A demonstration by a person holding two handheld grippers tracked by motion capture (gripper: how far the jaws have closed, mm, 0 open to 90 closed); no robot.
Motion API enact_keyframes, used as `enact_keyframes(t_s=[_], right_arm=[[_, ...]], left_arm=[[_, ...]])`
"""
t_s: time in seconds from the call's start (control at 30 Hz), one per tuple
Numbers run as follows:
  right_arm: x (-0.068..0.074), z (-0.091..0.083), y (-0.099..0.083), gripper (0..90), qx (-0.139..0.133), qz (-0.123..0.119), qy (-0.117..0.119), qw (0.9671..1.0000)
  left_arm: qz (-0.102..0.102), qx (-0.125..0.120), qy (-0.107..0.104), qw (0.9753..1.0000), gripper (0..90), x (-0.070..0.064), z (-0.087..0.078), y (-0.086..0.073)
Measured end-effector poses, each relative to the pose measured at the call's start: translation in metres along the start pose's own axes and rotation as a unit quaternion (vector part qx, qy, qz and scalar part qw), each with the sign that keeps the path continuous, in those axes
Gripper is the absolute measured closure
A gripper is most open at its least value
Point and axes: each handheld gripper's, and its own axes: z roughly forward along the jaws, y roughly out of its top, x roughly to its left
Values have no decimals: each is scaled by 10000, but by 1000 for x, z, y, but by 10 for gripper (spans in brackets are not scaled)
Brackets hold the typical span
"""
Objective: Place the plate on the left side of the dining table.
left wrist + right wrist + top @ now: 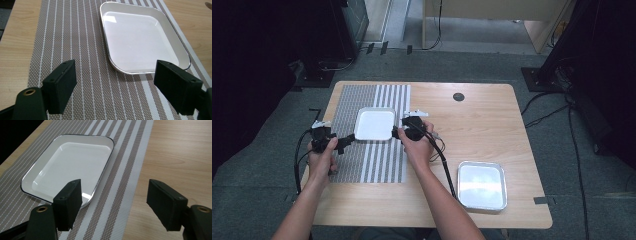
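White enamel-looking tray (375,124) sits on the striped mat (362,165), toward the mat's far end; both claws flank it. Left claw (343,143) at its near-left corner, right claw (395,133) at its right edge, both spread wide, holding nothing. Tray looks stiff, light, glossy, so prob. slippery. Best grip is the thin raised rim, one jaw inside the wall & one outside, opposite sides to keep it level. Second tray (482,184) lies well right of the mat on the desk (492,115).
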Motion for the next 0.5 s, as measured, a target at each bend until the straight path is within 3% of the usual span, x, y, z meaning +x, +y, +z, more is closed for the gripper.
enact_keyframes(t_s=[0.2, 0.33, 0.5], right_arm=[[-11, -20, -4, 298, -100, 44, -101, 9999], [-18, -36, -7, 279, -203, -68, -201, 9996], [-31, -55, -7, 276, -342, -12, -249, 9991]], left_arm=[[-8, 10, -11, 10000, 179, -9, -6, -16], [-27, -32, -80, 10000, 178, -15, -11, -24], [97, -45, -79, 9999, 169, -29, -18, -34]])
